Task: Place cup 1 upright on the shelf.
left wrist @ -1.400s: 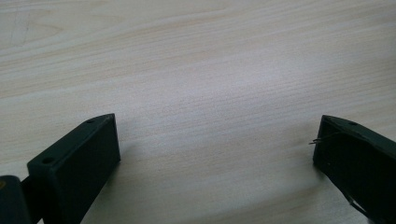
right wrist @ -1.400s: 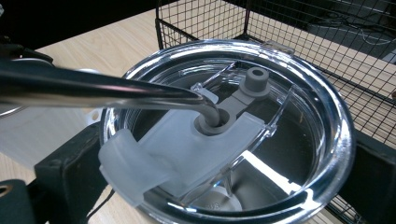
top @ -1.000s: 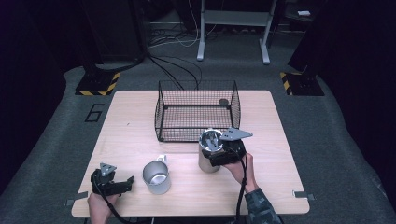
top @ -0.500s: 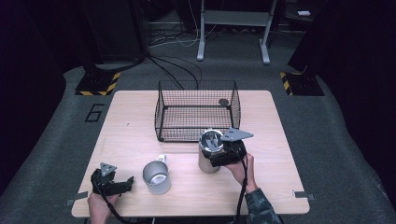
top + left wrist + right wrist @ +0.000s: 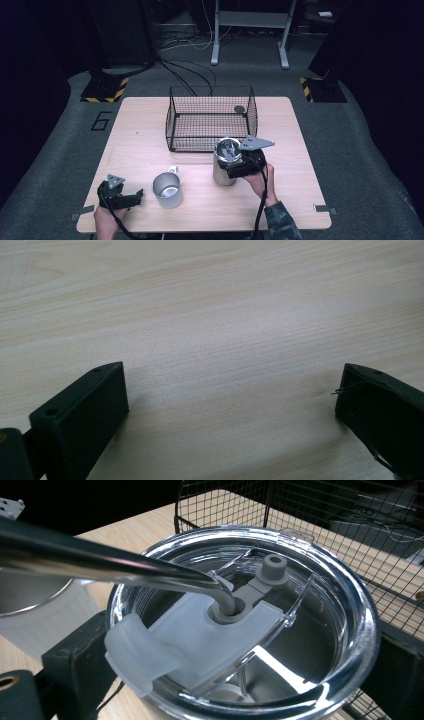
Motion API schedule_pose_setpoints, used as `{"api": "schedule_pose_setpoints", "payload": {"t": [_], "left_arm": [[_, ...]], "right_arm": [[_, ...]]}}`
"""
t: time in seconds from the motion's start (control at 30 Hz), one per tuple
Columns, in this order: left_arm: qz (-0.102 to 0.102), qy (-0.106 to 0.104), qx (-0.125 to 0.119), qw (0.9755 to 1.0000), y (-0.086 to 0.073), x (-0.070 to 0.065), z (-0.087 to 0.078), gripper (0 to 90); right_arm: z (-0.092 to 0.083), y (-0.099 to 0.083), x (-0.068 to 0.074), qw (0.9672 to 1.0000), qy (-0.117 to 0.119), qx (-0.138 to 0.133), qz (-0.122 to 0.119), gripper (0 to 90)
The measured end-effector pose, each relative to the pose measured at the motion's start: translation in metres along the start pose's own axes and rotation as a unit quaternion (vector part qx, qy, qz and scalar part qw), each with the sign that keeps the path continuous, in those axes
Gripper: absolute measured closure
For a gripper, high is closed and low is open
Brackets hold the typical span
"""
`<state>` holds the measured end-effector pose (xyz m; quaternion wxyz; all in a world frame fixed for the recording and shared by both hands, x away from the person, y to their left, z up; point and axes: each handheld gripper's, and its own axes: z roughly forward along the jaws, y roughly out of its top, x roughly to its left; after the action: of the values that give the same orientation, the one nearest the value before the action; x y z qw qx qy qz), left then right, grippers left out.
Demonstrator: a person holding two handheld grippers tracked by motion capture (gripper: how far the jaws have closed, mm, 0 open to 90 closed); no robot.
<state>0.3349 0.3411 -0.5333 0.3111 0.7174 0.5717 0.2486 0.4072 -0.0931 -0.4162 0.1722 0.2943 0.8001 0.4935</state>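
Nothing has shifted in the last second: my right tool [image 5: 234,167] stays clamped on the lidded steel tumbler [image 5: 223,172], at the wire basket's [image 5: 210,120] five o'clock corner. My left tool [image 5: 131,199] rests wide open and empty on the bench [image 5: 295,150], at nine o'clock of the mug [image 5: 166,190]. I judge the lift hasn't started.

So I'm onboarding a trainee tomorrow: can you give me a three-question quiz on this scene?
1. True or false: the right gripper has its jaws on either side of the lidded steel tumbler.
2. What passes through the hole in the tumbler's clear lid?
A. a metal straw
B. a spoon
C. nothing
3. Fill in: the left gripper is open over bare ____.

Key:
1. true
2. A, the metal straw
3. table
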Motion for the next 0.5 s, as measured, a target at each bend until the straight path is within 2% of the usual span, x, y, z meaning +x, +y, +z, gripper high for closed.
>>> {"api": "schedule_pose_setpoints", "payload": {"t": [0.1, 0.23, 0.37, 0.4, 0.5], "left_arm": [[0.000, 0.000, 0.000, 1.0000, 0.000, 0.000, 0.000, 0.5], [0.000, 0.000, 0.000, 1.0000, 0.000, 0.000, 0.000, 0.5], [0.000, 0.000, 0.000, 1.0000, 0.000, 0.000, 0.000, 0.5], [0.000, 0.000, 0.000, 1.0000, 0.000, 0.000, 0.000, 0.5], [0.000, 0.000, 0.000, 1.0000, 0.000, 0.000, 0.000, 0.5]], "right_arm": [[-0.004, 0.004, 0.000, 1.0000, -0.001, -0.002, -0.005, 3.6], [-0.010, 0.008, -0.001, 1.0000, 0.000, -0.004, 0.004, 3.5], [-0.013, 0.011, -0.001, 1.0000, 0.001, -0.004, 0.002, 3.6], [-0.014, 0.012, -0.002, 1.0000, 0.001, -0.002, -0.005, 3.6], [-0.017, 0.015, -0.001, 1.0000, -0.001, -0.002, -0.002, 3.6]]}}
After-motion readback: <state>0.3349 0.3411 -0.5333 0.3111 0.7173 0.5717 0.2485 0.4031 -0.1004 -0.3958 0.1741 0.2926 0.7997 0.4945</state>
